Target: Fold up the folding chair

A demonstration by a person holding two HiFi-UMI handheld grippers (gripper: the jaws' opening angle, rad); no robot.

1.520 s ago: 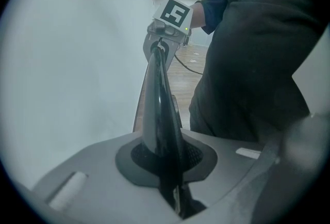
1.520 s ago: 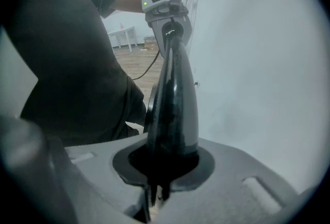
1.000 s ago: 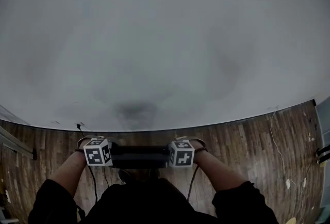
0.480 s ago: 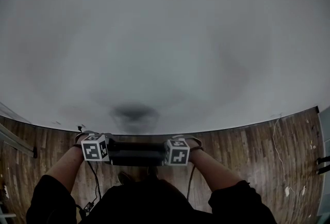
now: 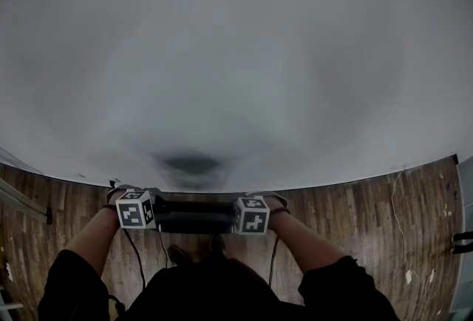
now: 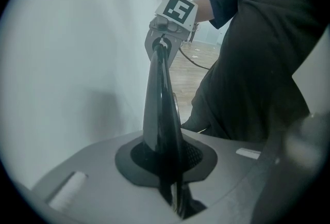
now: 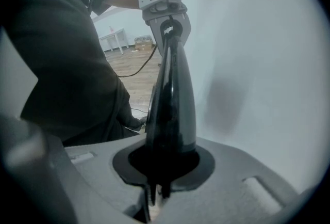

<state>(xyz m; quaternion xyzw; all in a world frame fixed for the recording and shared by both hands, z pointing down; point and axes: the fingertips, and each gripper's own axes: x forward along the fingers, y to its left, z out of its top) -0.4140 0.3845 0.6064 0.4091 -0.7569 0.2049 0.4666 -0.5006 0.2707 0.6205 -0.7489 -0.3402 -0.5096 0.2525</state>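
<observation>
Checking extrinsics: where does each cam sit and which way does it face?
Head view: on the head, steeply down at wall and floor; forearms and torso show, left tongs and right tongs clamping a bar.
Left gripper view: on left tongs, looks along the bar to right tongs; wall left, torso right.
Right gripper view: on right tongs, looks along the bar to left tongs; wall right, torso left.
Shared: gripper views face each other along one bar.

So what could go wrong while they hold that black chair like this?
Both the left gripper and right gripper pinch only the glossy black chair edge, so it might slip. The wall is close; a swing could knock it. A cable trails by the feet, a possible trip.
</observation>
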